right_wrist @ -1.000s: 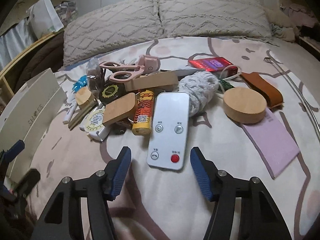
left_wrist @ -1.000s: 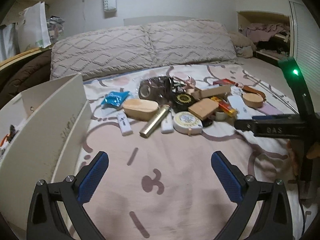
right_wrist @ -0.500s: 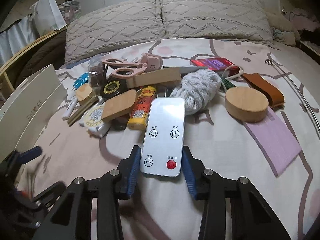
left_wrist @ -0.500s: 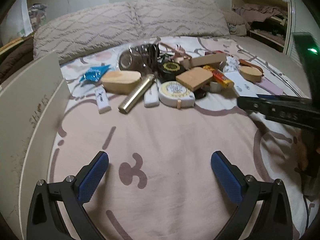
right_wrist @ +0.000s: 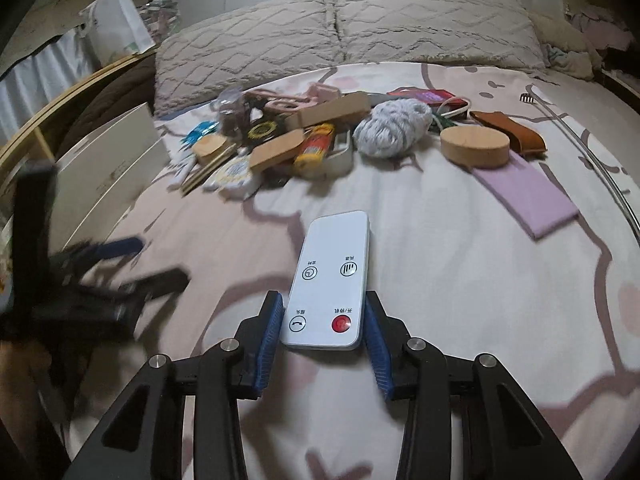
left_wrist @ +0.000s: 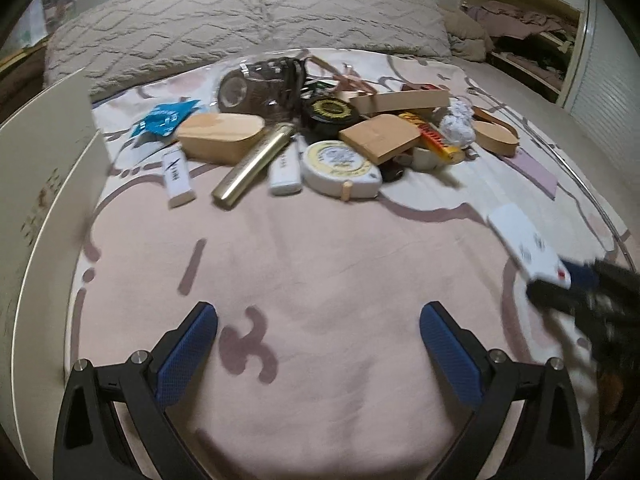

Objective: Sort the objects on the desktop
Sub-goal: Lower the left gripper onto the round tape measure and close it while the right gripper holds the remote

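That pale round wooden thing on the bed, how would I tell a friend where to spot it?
Start at the two pillows, then come down to the pile of small things on the bedspread. At its right edge sits a round wooden box, partly on a lilac cloth. It is the only plain wooden disc, beside the grey yarn ball.

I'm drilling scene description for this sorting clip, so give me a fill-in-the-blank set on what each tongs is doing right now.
1. The right tongs are shut on the white ___.
2. The left tongs are ___ and hold nothing.
3. The remote control's round power button is ___.
4. The round wooden box rests partly on a ___ cloth.

Missing words: remote control; open; red; purple
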Demonstrator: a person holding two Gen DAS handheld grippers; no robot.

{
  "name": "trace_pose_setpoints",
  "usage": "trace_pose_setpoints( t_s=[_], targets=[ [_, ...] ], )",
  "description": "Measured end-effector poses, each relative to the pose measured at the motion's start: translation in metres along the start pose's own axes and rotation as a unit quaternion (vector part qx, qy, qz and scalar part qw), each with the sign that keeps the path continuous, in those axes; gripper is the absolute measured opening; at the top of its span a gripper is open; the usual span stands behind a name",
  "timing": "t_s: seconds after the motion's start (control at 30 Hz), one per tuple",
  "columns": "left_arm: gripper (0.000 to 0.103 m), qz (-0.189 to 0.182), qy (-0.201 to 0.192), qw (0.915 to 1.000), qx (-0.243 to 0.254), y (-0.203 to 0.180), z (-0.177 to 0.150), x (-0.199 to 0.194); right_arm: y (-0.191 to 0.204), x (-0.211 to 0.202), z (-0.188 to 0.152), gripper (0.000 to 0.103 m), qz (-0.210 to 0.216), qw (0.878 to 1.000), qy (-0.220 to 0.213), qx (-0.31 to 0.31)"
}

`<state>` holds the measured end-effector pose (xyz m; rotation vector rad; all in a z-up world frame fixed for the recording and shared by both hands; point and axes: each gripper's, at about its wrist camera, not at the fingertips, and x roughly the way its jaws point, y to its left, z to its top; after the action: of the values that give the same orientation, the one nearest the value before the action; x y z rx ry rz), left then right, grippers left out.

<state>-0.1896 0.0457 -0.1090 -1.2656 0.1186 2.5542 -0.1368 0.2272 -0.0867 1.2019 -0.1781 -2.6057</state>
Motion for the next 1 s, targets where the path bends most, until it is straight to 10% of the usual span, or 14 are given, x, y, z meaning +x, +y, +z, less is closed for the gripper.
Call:
trace_pose_setpoints(
  t_s=[0.47, 0.7, 1.0],
  targets=[
    [0.086, -0.014, -0.042, 0.9974, 0.056, -0.018, 0.084, 0.027, -0.011, -0.001, -0.008, 0.042, 0.044, 0.998, 0.000, 0.034],
    [0.086, -0.019, -0.016, 0.9932, 0.114, -0.034, 0.084, 0.060, -0.005, -0.001, -0.009, 0.067, 0.077, 0.997, 0.001, 0.021],
    [0.087, -0.065, -0.021, 0.9912, 0.113, -0.035, 0.078, 0.058, -0.011, -0.001, -0.007, 0.076, 0.109, 0.993, -0.003, 0.039]
  ],
)
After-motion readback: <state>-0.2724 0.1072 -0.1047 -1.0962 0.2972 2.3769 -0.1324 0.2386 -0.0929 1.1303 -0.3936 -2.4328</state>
